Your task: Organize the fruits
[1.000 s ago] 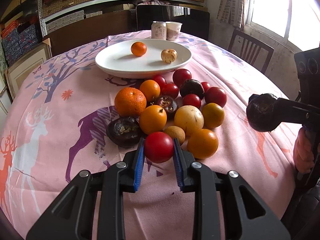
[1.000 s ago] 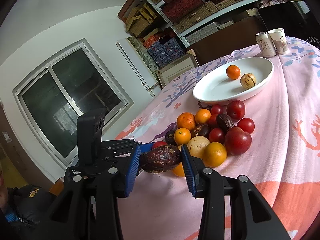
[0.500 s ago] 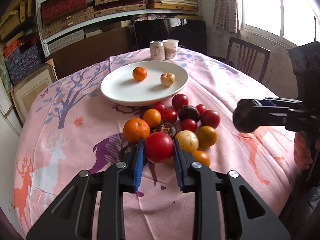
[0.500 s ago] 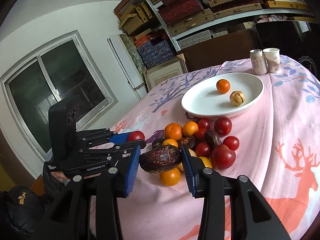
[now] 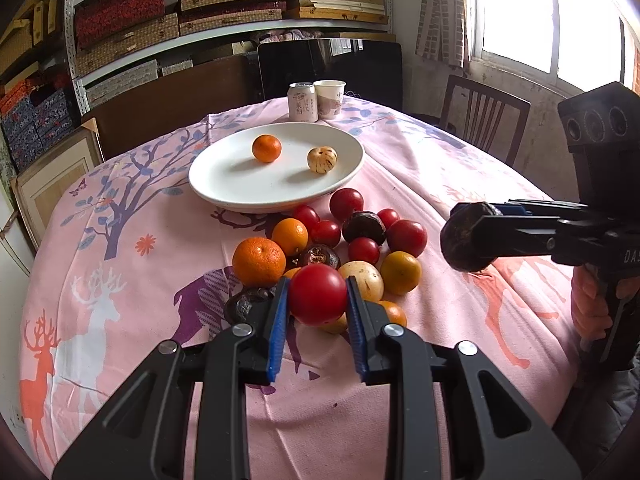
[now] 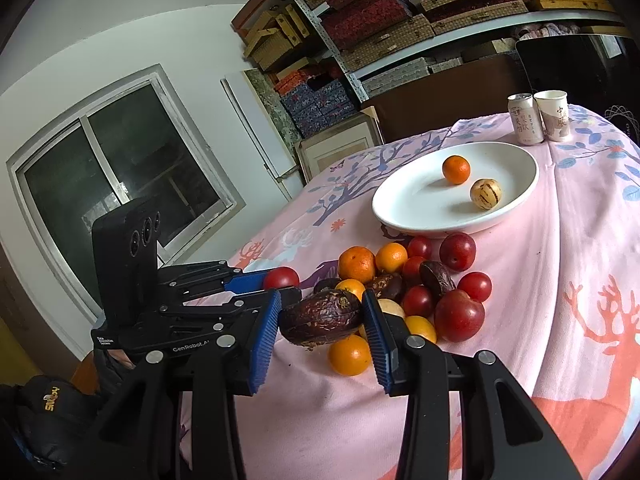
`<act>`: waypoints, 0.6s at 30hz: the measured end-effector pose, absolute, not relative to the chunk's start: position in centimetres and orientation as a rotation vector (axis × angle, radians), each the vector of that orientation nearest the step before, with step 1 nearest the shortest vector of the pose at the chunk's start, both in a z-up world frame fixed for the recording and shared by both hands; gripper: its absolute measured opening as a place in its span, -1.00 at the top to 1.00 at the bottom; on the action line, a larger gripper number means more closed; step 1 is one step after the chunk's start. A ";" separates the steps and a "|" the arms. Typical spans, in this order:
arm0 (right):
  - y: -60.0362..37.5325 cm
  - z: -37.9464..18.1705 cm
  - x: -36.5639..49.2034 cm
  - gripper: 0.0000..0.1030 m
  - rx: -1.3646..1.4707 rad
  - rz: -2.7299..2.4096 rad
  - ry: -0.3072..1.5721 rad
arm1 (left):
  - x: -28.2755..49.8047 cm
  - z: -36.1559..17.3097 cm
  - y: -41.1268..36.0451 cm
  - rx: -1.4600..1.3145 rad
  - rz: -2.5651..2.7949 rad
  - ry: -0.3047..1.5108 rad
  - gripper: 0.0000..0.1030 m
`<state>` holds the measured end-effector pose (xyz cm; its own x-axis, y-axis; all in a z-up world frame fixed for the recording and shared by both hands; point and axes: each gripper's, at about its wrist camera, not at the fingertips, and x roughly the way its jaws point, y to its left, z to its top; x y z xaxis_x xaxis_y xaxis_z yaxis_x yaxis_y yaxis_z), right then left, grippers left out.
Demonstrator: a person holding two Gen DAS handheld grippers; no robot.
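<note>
My left gripper (image 5: 318, 300) is shut on a red tomato (image 5: 317, 294), held above the near side of the fruit pile (image 5: 340, 248). My right gripper (image 6: 322, 318) is shut on a wrinkled dark passion fruit (image 6: 320, 317), raised over the pile's near edge; it also shows at the right of the left wrist view, gripper (image 5: 472, 240) with the passion fruit (image 5: 460, 240). The left gripper (image 6: 280, 280) with the tomato (image 6: 281, 278) appears at left in the right wrist view. Beyond the pile, a white plate (image 5: 224, 184) holds a small orange (image 5: 266, 148) and a pale striped fruit (image 5: 321, 160).
A can (image 5: 302, 102) and a paper cup (image 5: 329, 99) stand behind the plate at the far table edge. A wooden chair (image 5: 484, 116) is at the far right, shelves of boxes (image 5: 200, 8) behind. The pink deer-print tablecloth (image 5: 120, 280) covers the round table.
My left gripper has lifted the red tomato off the cloth and up from the pile. The right gripper has kept its hold on the passion fruit and tilted slightly.
</note>
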<state>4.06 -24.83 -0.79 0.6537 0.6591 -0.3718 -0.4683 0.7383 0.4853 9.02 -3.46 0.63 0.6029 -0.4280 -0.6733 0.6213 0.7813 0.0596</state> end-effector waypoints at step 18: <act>-24.4 -0.9 4.2 0.16 0.354 0.642 0.589 | 9.1 0.4 -3.6 0.302 -0.639 0.702 0.49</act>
